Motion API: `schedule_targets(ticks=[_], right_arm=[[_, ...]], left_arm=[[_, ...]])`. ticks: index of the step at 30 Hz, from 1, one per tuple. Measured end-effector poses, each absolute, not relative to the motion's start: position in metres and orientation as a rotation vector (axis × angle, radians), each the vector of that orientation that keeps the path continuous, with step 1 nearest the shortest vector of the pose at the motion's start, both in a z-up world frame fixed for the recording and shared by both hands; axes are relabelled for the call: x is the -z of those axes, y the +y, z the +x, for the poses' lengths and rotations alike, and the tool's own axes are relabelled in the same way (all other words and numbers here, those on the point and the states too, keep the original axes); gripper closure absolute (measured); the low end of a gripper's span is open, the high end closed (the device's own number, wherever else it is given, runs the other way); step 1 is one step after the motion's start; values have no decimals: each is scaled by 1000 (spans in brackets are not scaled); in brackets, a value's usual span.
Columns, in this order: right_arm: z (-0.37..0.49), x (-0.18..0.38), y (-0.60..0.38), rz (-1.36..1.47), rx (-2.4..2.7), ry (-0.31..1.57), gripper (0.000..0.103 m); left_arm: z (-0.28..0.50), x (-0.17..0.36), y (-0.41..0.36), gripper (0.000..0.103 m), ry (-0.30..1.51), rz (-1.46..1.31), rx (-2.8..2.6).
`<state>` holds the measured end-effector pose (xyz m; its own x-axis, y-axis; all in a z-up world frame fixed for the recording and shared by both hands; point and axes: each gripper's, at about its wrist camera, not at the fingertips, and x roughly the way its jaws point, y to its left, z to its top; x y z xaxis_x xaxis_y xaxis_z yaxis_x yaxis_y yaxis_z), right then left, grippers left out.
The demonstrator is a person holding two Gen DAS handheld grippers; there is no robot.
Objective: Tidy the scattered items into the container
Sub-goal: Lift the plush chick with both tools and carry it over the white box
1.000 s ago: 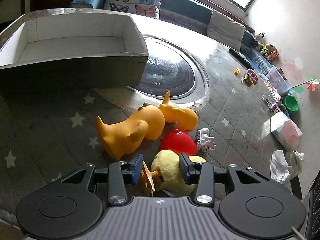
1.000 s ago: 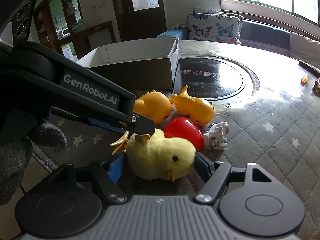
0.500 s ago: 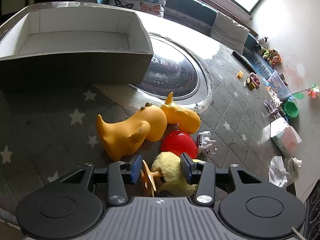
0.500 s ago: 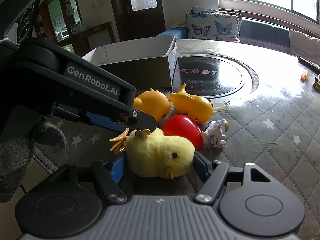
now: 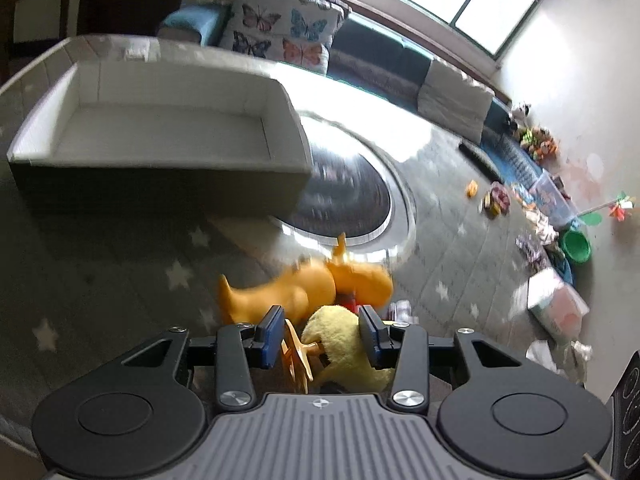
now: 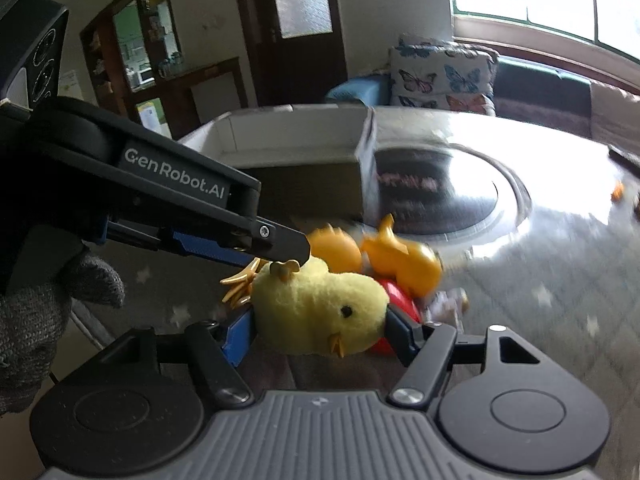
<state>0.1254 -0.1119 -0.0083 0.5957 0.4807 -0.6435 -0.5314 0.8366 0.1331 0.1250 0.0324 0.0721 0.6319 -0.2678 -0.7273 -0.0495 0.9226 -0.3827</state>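
Observation:
A yellow plush chick hangs just above the star-patterned table cover. My left gripper is shut on its rear, the orange feet against one pad. My right gripper is shut across its body and head. In the right wrist view the left gripper's fingertip rests on top of the chick. Behind it lie an orange dinosaur, a second orange toy, a red ball and a small white figure. The white open box stands further back to the left, with nothing visible inside it.
A round glass turntable fills the table's middle, right of the box. Small toys lie at the far right edge. A sofa with a butterfly cushion is behind. A gloved hand holds the left gripper.
Both grippers have risen together with the chick between them. The toys on the table look lower and farther, and the background is motion-blurred.

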Motion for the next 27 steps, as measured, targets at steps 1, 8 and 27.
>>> schedule_targets(ticks=[1,8,27], right_arm=[[130,4,-108,-82,-595,712,34],[176,-20,-78,-89,-646,655,34],[309,3,1,-122,-696,716,34]], left_arm=[[128,-77,36,59,870,-388,123],[167,-100,63,59,804,-380,63],[285,-80,136,60,842,-440,-44]])
